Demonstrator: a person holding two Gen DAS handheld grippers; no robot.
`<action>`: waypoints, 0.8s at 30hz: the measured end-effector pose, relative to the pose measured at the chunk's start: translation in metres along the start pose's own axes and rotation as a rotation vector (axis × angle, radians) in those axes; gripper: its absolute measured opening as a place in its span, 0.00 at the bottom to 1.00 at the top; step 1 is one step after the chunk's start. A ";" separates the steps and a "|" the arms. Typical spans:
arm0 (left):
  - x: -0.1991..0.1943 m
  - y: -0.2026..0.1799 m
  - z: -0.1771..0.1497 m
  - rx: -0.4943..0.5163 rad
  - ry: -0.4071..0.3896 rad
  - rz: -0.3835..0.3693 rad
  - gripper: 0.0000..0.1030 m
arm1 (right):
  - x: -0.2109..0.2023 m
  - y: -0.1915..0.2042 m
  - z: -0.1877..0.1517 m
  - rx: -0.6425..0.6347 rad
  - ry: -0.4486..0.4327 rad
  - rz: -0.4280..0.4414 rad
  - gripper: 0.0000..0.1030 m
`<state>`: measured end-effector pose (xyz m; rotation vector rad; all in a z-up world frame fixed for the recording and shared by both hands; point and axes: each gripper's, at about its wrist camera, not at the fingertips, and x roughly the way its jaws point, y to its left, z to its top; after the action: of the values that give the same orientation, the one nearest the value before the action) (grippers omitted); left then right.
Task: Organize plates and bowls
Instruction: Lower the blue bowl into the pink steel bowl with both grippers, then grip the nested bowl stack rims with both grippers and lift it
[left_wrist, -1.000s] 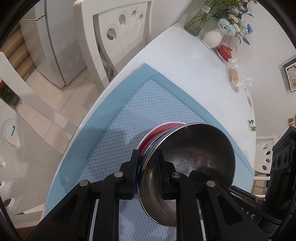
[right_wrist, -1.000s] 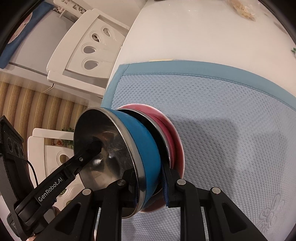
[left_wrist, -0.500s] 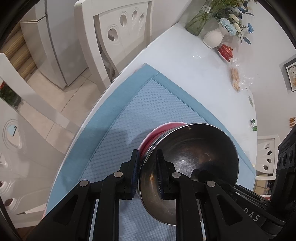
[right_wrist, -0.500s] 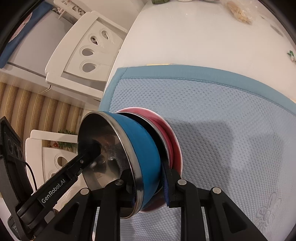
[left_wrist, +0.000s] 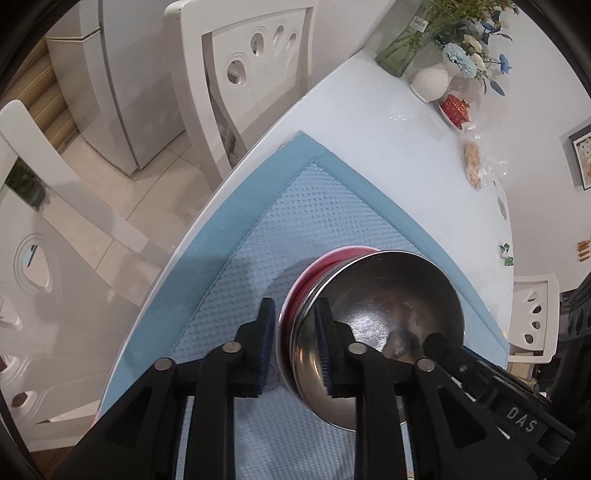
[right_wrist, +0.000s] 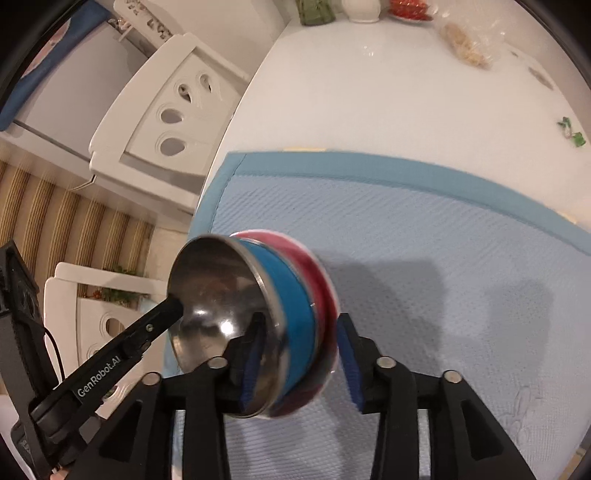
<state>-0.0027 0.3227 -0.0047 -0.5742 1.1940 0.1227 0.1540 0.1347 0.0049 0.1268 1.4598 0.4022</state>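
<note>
On the blue mat (left_wrist: 295, 221) of the desk (left_wrist: 369, 122), the nested bowls (right_wrist: 295, 314) have been set down. Both the left hand-held gripper (left_wrist: 295, 343) and right hand-held gripper (right_wrist: 299, 365) have just been spread, rims freed; stacking is judged complete.

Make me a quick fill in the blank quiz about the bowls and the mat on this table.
1. The blue bowl with the steel lining sits nested in a ____ bowl.
2. The stacked bowls rest on a light blue ____.
3. The chairs beside the table are ____ in colour.
4. The white vase holds ____.

Missing words: red; mat; white; flowers
</note>
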 end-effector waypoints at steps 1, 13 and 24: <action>0.001 0.001 0.000 -0.004 0.004 0.000 0.29 | 0.000 -0.004 0.000 0.007 0.000 -0.002 0.44; 0.022 0.002 0.000 -0.021 0.053 0.013 0.73 | 0.021 -0.024 0.001 0.081 0.031 0.126 0.67; 0.043 0.004 -0.006 -0.010 0.076 -0.099 0.45 | 0.059 -0.036 0.003 0.125 0.095 0.182 0.64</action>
<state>0.0069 0.3140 -0.0463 -0.6499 1.2371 0.0229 0.1666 0.1222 -0.0617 0.3468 1.5725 0.4702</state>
